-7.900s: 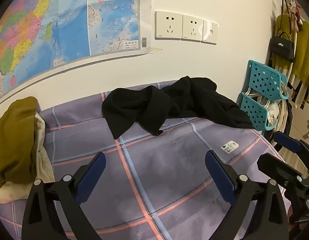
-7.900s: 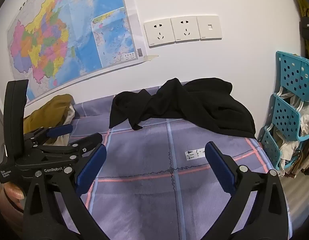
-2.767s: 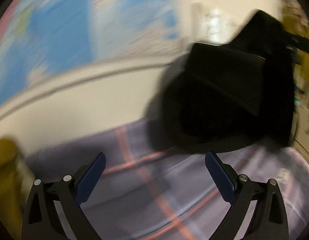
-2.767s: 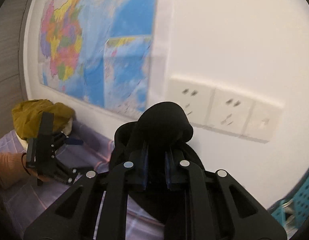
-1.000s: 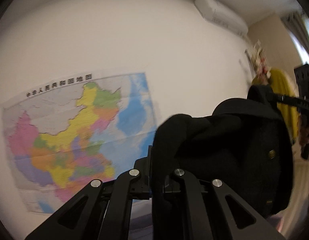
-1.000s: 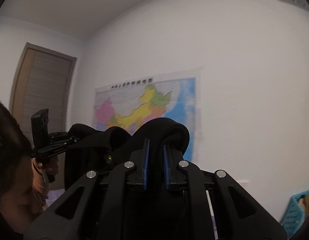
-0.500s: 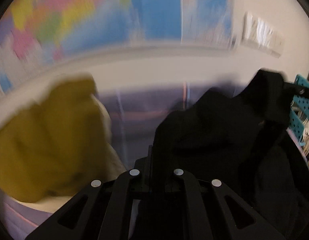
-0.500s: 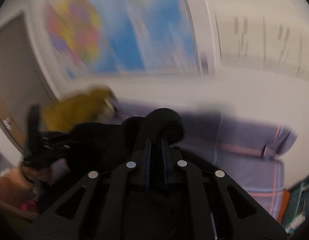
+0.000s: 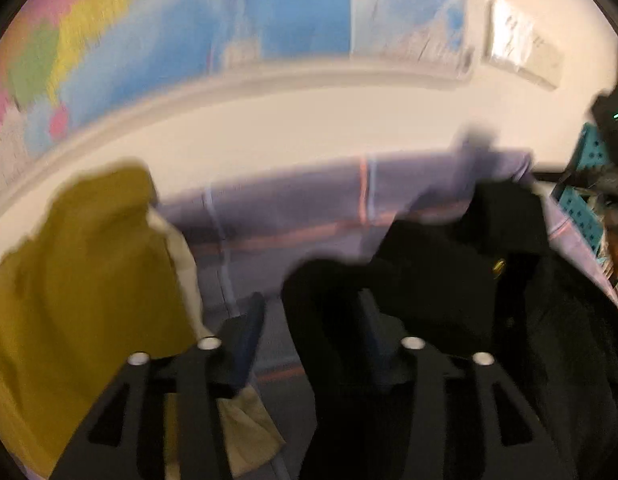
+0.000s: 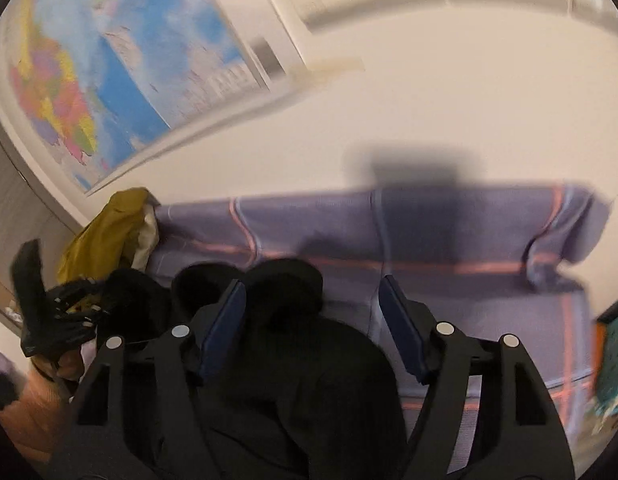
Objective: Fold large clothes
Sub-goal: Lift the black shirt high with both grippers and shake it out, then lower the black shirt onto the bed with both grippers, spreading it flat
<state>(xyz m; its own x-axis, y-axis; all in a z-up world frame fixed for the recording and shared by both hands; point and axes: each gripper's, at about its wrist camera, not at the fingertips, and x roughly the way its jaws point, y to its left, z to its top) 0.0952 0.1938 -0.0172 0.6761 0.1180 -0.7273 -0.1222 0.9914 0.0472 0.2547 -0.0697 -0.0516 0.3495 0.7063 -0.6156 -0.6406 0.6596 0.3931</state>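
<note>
Both sets of jaws just opened: left gripper (image 9: 309, 332) and right gripper (image 10: 311, 320) spread, black fabric garment (image 10: 293, 360) loose between them on purple plaid bed (image 10: 469, 240). Next imo: flatten, find hems before re-gripping.

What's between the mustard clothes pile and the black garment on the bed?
Left wrist view: a bare strip of purple plaid sheet, with the left gripper open over it.
</note>
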